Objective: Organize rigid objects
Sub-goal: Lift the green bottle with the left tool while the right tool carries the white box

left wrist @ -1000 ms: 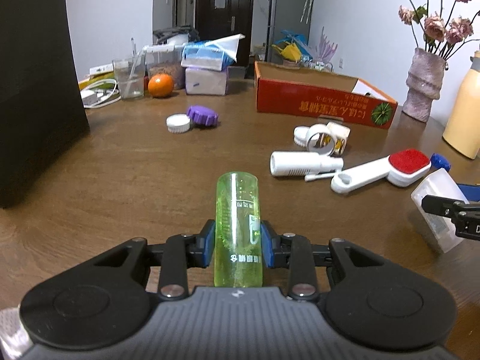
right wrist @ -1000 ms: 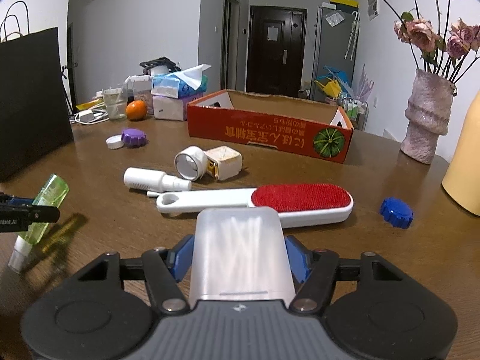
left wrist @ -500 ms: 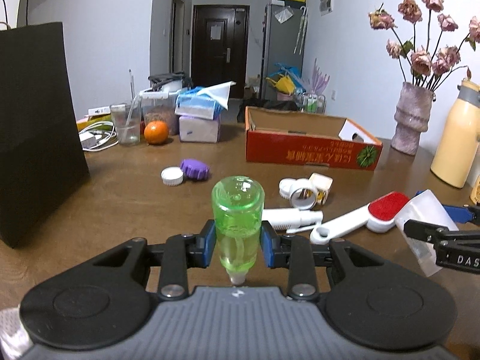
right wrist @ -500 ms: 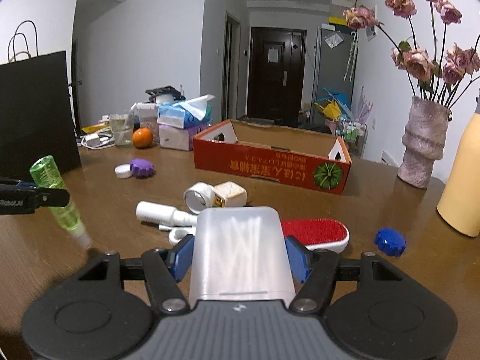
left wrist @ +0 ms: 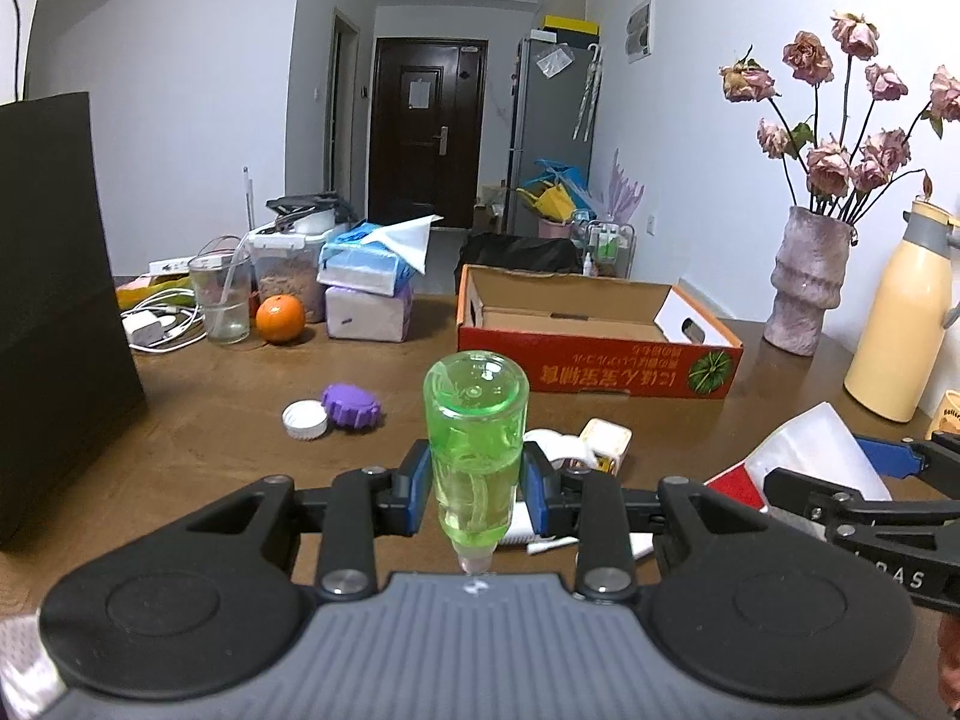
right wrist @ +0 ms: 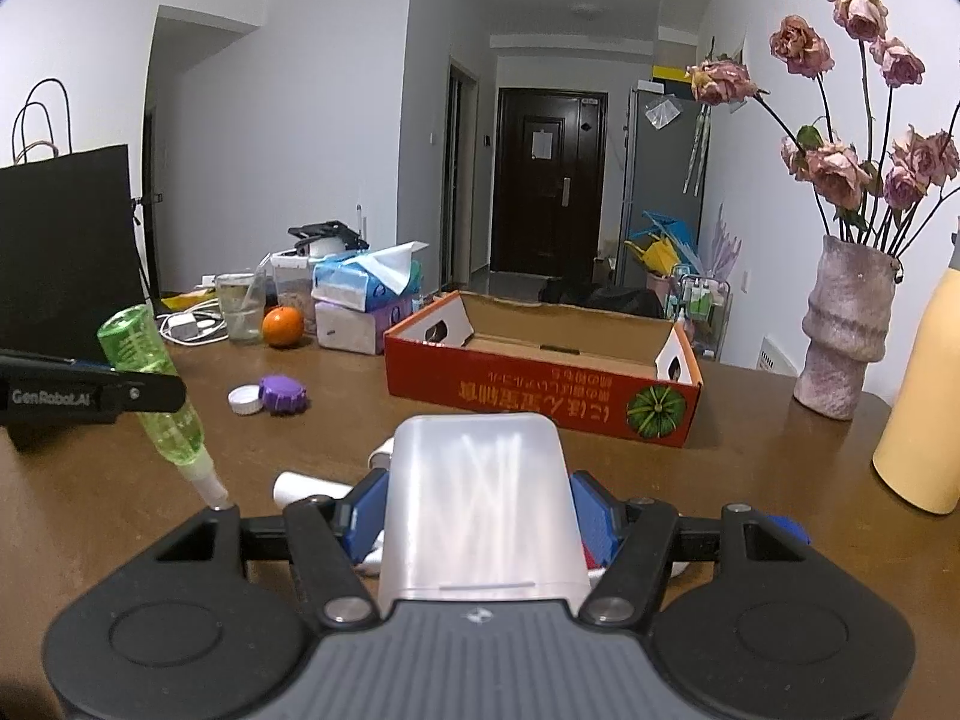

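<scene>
Bench (left wrist: 198, 420): brown wood, cluttered.
Red box (right wrist: 540, 384): empty; nothing sorted yet.
Right claw (right wrist: 477, 516): clamped on frosted case (right wrist: 480, 516), raised.
Left claw (left wrist: 477, 489): clamped on green bottle (left wrist: 477, 438), raised.
Left over: caps (left wrist: 327, 411), tubes.

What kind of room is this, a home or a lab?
Most likely a lived-in home: a brown wooden table cluttered with household items, a grey refrigerator beside a dark front door, and a rough pink vase of dried roses.

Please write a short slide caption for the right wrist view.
Right hand-held gripper holds a translucent box above the table.
</scene>
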{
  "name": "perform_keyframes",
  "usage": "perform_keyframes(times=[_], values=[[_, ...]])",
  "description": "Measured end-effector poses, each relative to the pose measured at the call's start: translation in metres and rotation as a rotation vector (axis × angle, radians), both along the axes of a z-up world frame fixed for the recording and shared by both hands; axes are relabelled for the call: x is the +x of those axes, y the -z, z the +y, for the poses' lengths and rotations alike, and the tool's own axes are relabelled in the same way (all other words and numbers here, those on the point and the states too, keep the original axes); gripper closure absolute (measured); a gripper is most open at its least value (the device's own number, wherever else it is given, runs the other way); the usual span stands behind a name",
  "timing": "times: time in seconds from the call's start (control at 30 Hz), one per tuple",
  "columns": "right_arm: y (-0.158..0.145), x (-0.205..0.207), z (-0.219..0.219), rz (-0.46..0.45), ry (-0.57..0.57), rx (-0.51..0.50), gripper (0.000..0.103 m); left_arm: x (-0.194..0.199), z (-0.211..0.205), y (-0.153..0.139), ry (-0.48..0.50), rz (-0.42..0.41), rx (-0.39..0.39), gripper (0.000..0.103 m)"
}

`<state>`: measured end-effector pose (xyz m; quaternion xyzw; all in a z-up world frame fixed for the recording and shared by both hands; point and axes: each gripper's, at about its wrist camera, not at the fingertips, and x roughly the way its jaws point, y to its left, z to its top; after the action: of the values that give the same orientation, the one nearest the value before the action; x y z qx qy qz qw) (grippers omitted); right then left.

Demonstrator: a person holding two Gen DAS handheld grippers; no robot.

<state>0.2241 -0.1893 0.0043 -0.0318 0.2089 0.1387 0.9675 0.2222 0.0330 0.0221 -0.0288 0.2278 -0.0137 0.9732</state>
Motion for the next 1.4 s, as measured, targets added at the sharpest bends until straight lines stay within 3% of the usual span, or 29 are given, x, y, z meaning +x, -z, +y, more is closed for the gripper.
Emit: perform_keyframes(times=[0.87, 1.4], values=[[-0.019, 0.077, -0.003, -0.068, 0.06, 0.046, 0.039, 0.092, -0.027, -0.03, 0.027, -0.058, -0.03, 0.071], [-0.026, 0.138, -0.016, -0.102, 0.108, 0.083, 0.039, 0.159, -0.047, -0.031, 0.024, -0.074, -0.056, 0.071]])
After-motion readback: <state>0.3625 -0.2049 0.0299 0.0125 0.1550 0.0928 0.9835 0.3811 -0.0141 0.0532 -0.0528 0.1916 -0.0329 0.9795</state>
